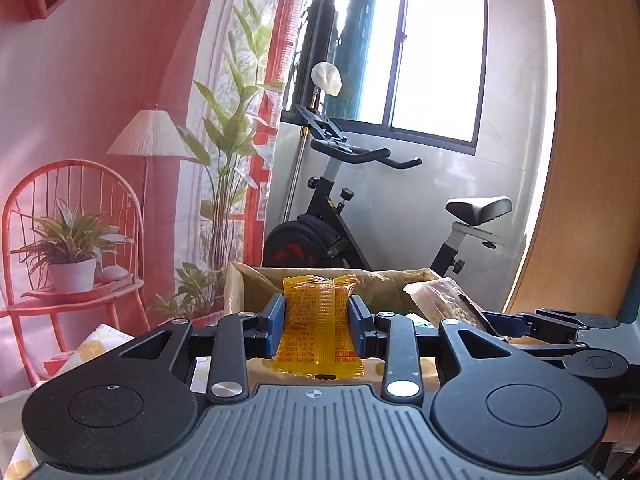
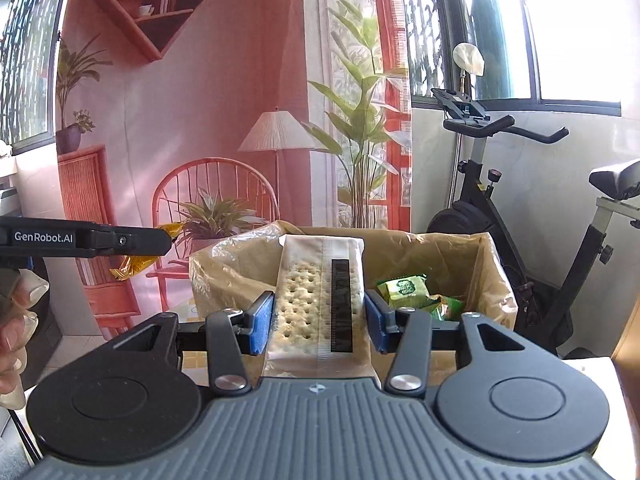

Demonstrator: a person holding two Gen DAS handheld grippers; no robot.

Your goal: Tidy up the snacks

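Note:
My left gripper point(image 1: 318, 322) is shut on an orange snack packet point(image 1: 318, 332) that stands upright between the blue pads, in front of a cardboard box point(image 1: 256, 284) lined with brownish plastic. My right gripper point(image 2: 320, 316) is shut on a long clear pack of crackers point(image 2: 308, 300) with a black stripe, held above the same box point(image 2: 452, 252). Green snack packets point(image 2: 404, 290) lie inside the box at its right. In the right wrist view the left gripper point(image 2: 120, 240) shows at the left with the orange packet point(image 2: 134, 266). In the left wrist view the cracker pack point(image 1: 444, 300) and the right gripper point(image 1: 504, 324) appear at the right.
An exercise bike point(image 1: 360, 200) stands behind the box under a window. A printed backdrop point(image 2: 180, 120) with a chair, lamp and plants hangs at the left. A wooden panel point(image 1: 584, 160) rises at the right. A checked cloth point(image 1: 96, 344) covers the table. A gloved hand point(image 2: 16, 320) holds the left tool.

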